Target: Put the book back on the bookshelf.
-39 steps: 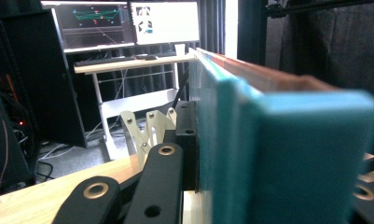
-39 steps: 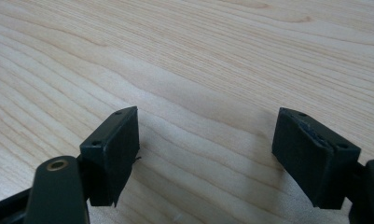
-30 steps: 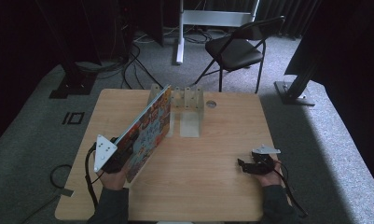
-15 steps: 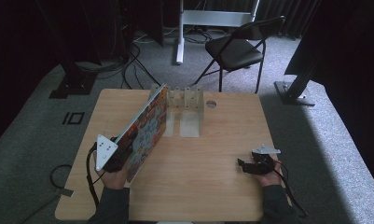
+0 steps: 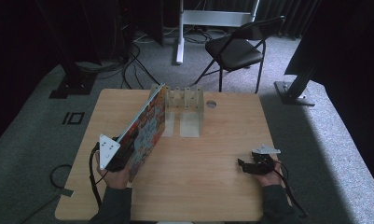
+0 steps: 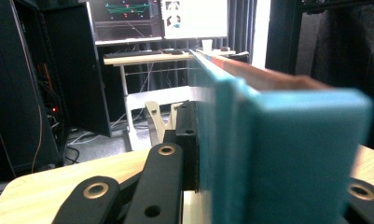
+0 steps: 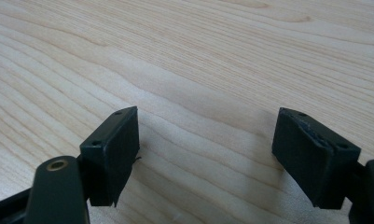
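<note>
- Nothing has shifted since a second ago: both hands sit where they were, and the book (image 5: pixel 145 130) leans at the same tilt.
- From above, the left gripper (image 5: pixel 121 156) holds the book by its near end, over the left half of the table (image 5: pixel 212 186); the far end reaches the rack (image 5: pixel 180 98) at the table's back edge.
- The left gripper view adds the grip itself: the fingers (image 6: pixel 187 144) are pinched on the book's teal cover (image 6: pixel 287 158), edge-on, and that cover blocks most of what lies to the right.
- The right gripper (image 5: pixel 251 167) rests low on the table near the right front, well apart from the book.
- The right gripper view shows what the high one cannot: its fingers (image 7: pixel 114 149) are spread wide over bare wood, nothing between them.
- Around: a folding chair (image 5: pixel 236 49) behind the table, cables on the carpet, and a desk with screens (image 6: pixel 156 18) beyond the rack.
</note>
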